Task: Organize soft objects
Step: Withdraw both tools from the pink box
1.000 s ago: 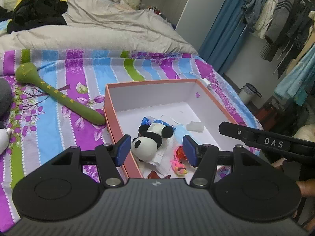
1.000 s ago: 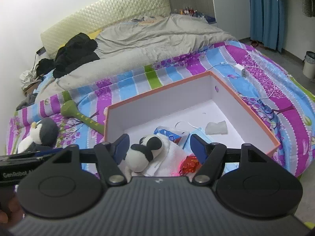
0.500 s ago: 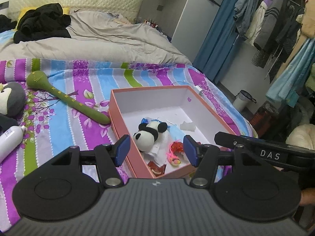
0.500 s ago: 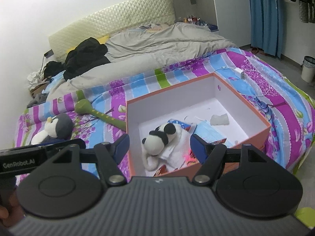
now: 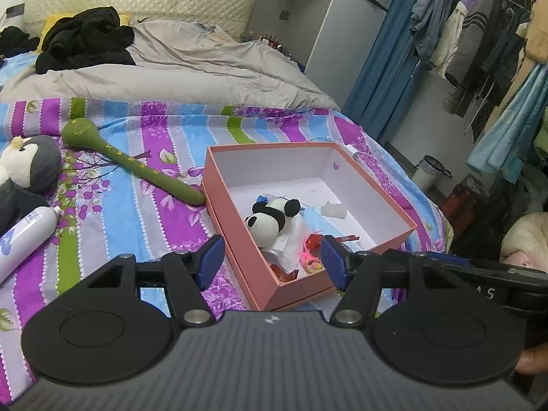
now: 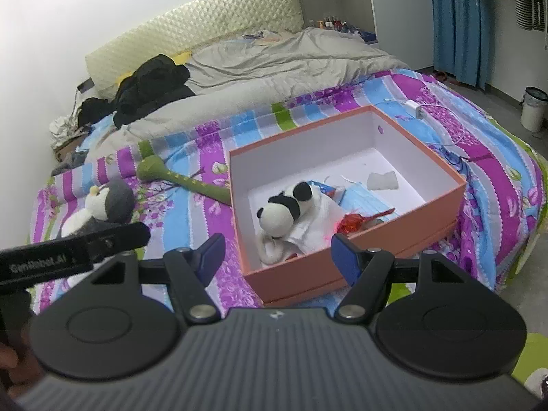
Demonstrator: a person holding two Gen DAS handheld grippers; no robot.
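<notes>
Your left gripper (image 5: 272, 257) and right gripper (image 6: 277, 257) both hang empty, jaws apart, short of the box (image 5: 239, 236). The panda (image 5: 270, 219) lies inside it; the penguin (image 5: 29, 167) sits on the bed (image 5: 137, 212).

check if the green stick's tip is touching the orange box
Touching, as far as the left wrist view shows: the green stick ends right against the orange box wall with no bedspread showing between them.
</notes>
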